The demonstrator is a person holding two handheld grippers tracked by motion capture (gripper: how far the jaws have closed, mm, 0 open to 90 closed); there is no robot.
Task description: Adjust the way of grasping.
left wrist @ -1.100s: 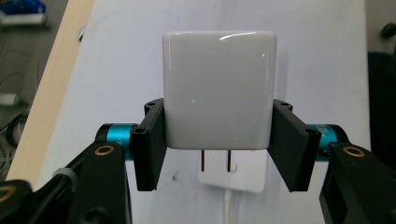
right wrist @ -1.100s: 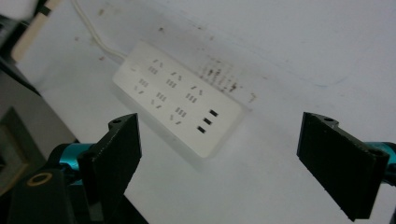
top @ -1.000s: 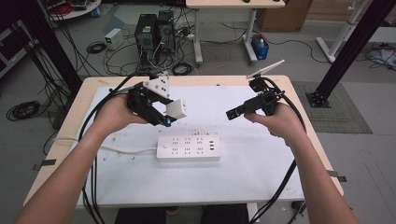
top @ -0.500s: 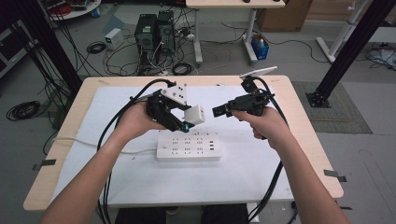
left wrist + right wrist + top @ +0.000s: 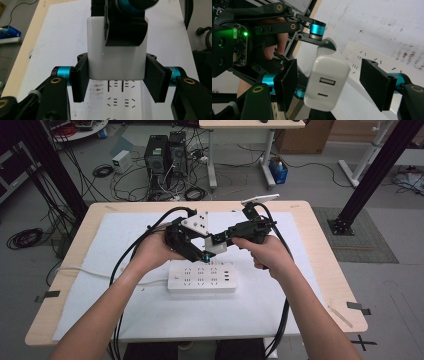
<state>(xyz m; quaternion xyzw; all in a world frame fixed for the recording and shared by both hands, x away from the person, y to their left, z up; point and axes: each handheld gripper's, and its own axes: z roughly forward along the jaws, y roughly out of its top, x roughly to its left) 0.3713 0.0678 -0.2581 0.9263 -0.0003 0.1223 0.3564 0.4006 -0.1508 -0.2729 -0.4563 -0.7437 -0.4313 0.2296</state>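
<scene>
Pinching the white charger [image 5: 216,244] between its pads, your left hand-held gripper [image 5: 204,254] holds it in the air above the white power strip [image 5: 201,276] on the desk [image 5: 320,245]. In the left gripper view the charger [image 5: 116,56] sits clamped between both jaws, its prongs pointing down toward the strip's sockets [image 5: 120,102]. Your right hand-held gripper [image 5: 329,86] is spread around the charger [image 5: 327,82], seemingly not touching it, though the left pad's gap is hard to judge.
</scene>
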